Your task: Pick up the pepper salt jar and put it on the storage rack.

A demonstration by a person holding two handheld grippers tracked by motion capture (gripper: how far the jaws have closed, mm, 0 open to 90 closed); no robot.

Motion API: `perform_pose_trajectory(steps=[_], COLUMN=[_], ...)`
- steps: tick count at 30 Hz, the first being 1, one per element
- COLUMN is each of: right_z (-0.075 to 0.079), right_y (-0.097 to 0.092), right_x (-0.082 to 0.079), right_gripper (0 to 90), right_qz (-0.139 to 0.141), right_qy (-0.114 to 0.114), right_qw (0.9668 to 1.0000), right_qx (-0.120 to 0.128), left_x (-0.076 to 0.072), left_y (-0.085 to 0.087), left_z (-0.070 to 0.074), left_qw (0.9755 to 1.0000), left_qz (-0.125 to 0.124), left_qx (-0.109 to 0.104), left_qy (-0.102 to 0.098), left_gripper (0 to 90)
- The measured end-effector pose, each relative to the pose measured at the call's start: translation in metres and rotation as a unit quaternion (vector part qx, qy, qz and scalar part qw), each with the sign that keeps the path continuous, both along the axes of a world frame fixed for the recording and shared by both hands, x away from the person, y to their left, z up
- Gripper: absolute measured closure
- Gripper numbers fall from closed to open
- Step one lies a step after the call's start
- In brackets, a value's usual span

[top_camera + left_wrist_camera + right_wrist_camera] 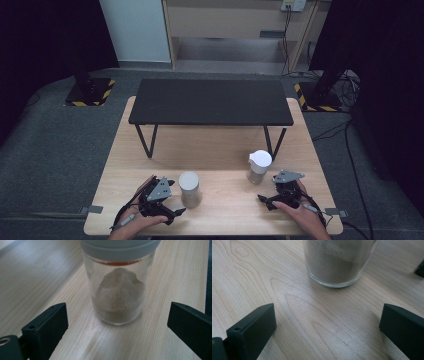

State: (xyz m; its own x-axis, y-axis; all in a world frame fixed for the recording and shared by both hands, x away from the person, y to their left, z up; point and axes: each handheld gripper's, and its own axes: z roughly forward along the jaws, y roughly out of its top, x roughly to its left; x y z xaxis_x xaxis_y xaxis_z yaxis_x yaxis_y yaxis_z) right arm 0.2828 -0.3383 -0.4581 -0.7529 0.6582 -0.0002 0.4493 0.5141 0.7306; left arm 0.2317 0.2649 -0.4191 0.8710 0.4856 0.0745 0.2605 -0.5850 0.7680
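The wooden tabletop (220,150) carries a black raised shelf (210,101) at its far half, leaving the near half free as working room. There two lidded glass jars of pale powder stand upright, one before each hand, likely set for separate pickups. The left jar (190,189) is just ahead of the left tongs (172,207), which gape wide and empty. The right jar (259,167) stands near the right tongs (267,200), likewise spread and empty.
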Motion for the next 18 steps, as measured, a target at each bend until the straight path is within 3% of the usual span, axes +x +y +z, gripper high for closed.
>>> perform_pose_trajectory(steps=[18], right_z=[-0.0001], right_y=[0.0001], right_x=[-0.0004], right_gripper=[1.7], right_qz=[-0.001], right_qy=[0.0], right_qw=[1.0], right_qx=[0.0], left_x=[-0.0015], left_y=[-0.0023], left_z=[-0.0027], left_qw=[0.9993], left_qz=[0.008], left_qx=[-0.033], left_qy=[-0.014], left_gripper=[2.9])
